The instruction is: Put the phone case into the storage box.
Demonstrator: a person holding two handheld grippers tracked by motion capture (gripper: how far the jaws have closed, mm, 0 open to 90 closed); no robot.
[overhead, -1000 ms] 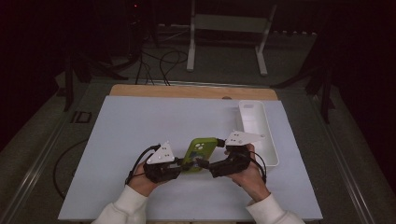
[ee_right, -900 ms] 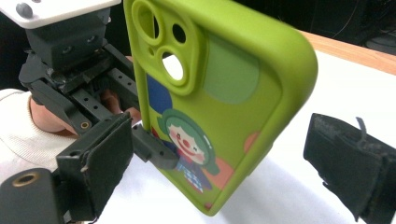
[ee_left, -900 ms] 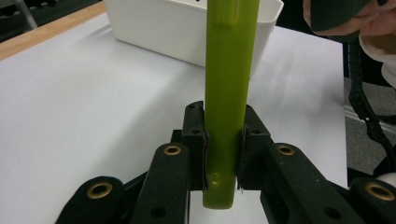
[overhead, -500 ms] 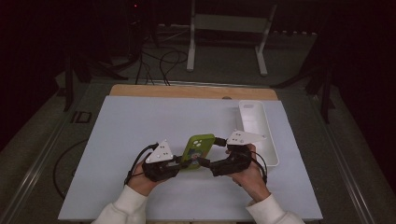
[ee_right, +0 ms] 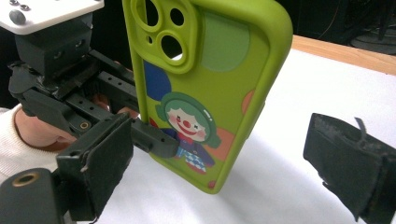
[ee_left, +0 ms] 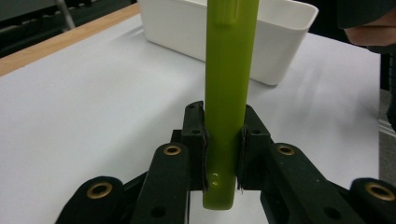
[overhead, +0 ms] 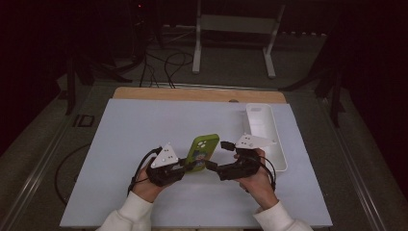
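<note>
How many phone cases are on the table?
1: a green phone case held upright near the table's middle, clamped in the left hand-held gripper, beside the white bin. The bin's inside isn't fully visible.

Room: we see it dark all round | floor [overhead: 231, 72]: grey, black cables [overhead: 168, 62] trailing | furniture: white metal stand [overhead: 235, 38] behind our table [overhead: 144, 125], its wooden far edge [overhead: 192, 94] lit

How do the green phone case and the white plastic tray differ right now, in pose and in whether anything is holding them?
The green phone case with the clown picture stands on edge above the table; the long white plastic tray lies flat on it. The case is clamped by the left gripper; nothing touches the tray. The right gripper stands open around the case, apart from the tray. Both are oblong with rounded corners.
</note>
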